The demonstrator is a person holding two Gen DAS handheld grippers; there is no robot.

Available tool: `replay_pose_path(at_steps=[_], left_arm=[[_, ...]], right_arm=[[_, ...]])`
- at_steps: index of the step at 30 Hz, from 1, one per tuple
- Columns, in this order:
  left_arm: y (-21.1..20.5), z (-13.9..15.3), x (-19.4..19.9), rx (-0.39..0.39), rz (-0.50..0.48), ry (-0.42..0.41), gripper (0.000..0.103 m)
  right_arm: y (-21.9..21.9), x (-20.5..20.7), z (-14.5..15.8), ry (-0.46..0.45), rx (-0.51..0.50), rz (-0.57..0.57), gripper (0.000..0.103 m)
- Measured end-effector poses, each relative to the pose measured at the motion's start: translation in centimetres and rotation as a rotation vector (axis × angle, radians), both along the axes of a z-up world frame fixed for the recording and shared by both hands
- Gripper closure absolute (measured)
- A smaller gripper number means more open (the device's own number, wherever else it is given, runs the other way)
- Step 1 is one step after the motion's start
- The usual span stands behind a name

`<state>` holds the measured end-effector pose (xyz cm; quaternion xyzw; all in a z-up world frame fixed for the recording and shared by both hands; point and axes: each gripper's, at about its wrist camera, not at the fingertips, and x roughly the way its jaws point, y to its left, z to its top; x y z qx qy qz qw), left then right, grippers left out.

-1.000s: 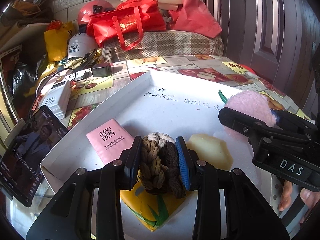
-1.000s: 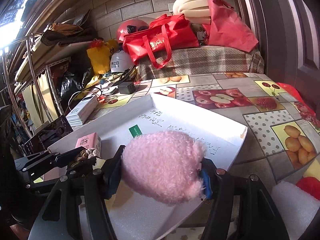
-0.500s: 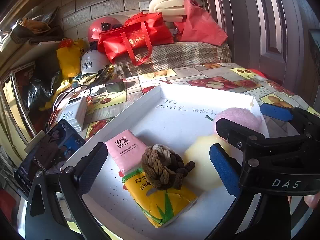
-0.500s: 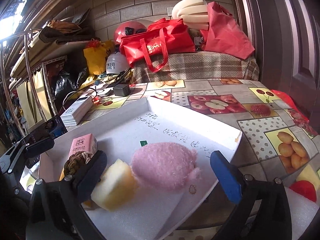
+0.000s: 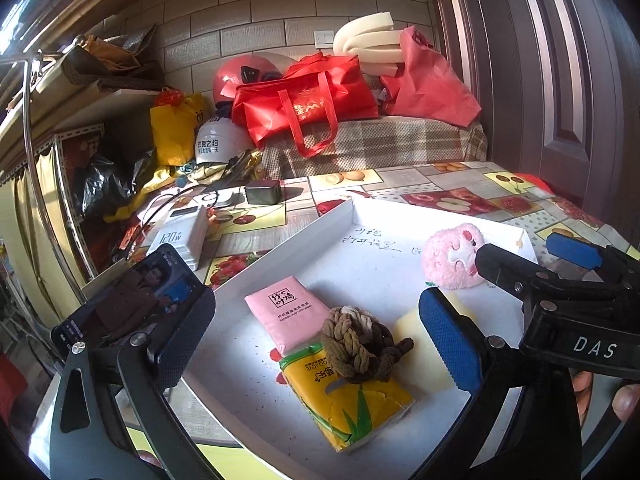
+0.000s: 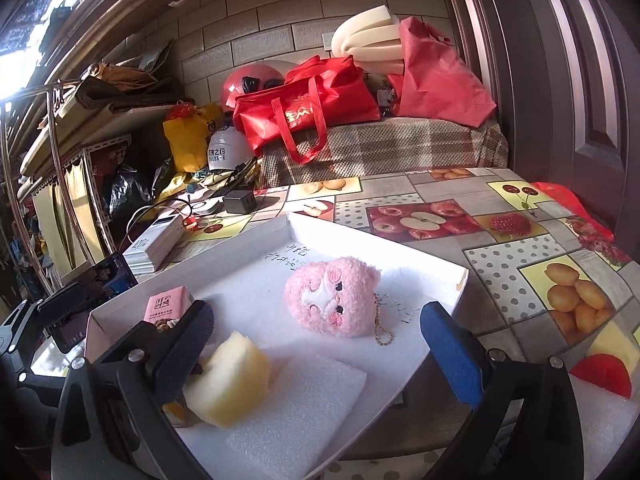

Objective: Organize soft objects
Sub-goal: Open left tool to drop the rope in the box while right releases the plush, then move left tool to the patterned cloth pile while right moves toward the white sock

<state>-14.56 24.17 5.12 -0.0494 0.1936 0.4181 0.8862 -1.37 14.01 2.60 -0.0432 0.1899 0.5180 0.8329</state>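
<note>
left gripper (image 5: pixel 316 344) gaped wide, empty | right gripper (image 6: pixel 320 344) likewise, nothing held | rope knot (image 5: pixel 360 348) lay on yellow pack in white tray (image 5: pixel 280 248); pink plush (image 6: pixel 332 296) inside tray too | soft items gathered there to keep them together

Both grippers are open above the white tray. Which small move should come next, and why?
Probably draw both hands back from the tray. The left gripper and right gripper stand wide open and hold nothing. The rope knot lies on the yellow tissue pack, the pink plush beside the yellow sponge, all inside the tray, so nothing there seems to need gripping.
</note>
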Motion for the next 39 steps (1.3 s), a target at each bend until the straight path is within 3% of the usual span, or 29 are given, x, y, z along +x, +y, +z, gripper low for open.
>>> replay_pose_path(at_steps=[7,12,18,29,33,36,39], left_arm=[[-0.5,0.5,-1.7,0.046,0.042,-0.076,0.000],[-0.1,0.6,-3.1,0.024,0.067,-0.140,0.000],[-0.5,0.6,-3.1,0.039,0.072,-0.140,0.000],[-0.7,0.8,-3.3,0.045,0.084,-0.158,0.000],[-1.3,0.9,-3.3,0.044,0.068,-0.161,0.000],[-2.0,0.8,-3.4,0.043,0.043,-0.163,0.000],[-2.7,0.8,-3.3,0.035,0.011,-0.165,0.000]], right_arm=[[-2.3,-1.1,0.6,-0.010,0.100,0.021,0.000],[-2.6,-2.1,0.5,-0.037,0.083,0.035,0.000],[-2.6,-3.4,0.6,-0.107,0.086,0.059,0.000],[-6.4,-3.1,0.4,-0.036,0.136,0.089,0.000],[-8.9,-4.3,1.2,-0.121,0.190,0.100,0.000],[-12.2,-4.7,2.7,-0.195,0.291,0.079,0.000],[-15.5,-4.0,3.6,-0.245,0.372,-0.062,0.000]])
